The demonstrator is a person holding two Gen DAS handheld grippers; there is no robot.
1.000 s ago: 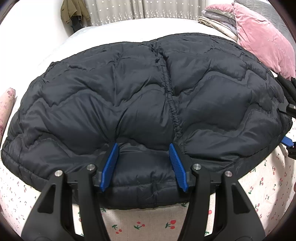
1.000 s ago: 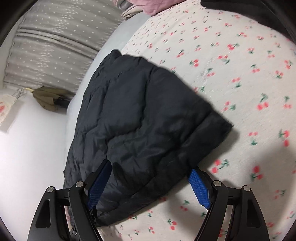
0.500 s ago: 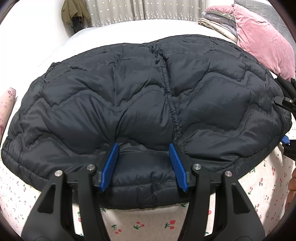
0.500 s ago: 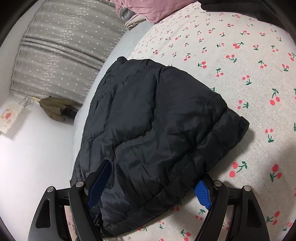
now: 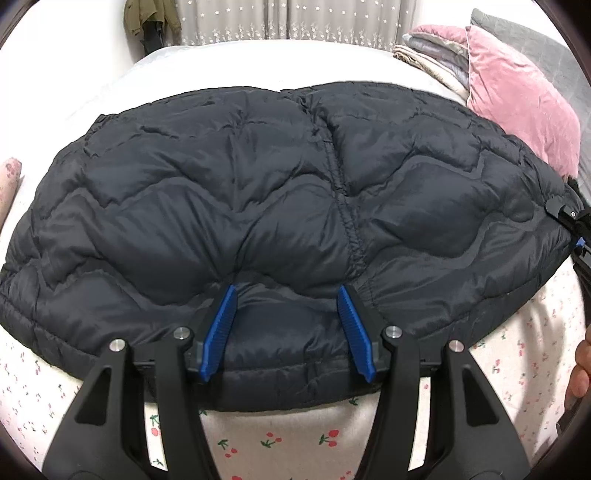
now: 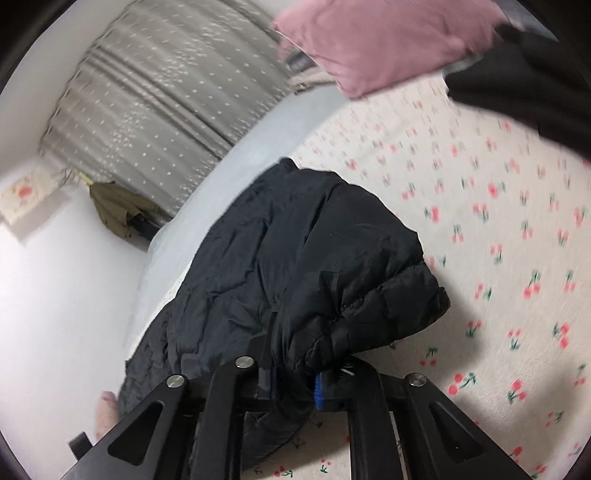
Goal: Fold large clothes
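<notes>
Jacket fabric fills both sets of jaws. At the left gripper the blue pads stand part-way apart with the near hem bulging between them; whether they truly press on it I cannot tell, since the padding could simply be sitting in the gap. The right gripper has its jaws closing, clenched on a bunched end of the jacket, with dark cloth gathered between the pads and puffing out above them.

Outward from there, the black quilted garment lies spread across the bed, on a sheet printed with cherries, its centre seam running away from the left camera. A pink pillow sits just beyond its far right end, and grey curtains hang behind.

The step in hand looks like lifting the right end to fold it over. To do it well, I would keep the right pinch firm through the whole arc, since slick down-filled cloth slips easily, and keep the left side still so the fold line stays straight.
</notes>
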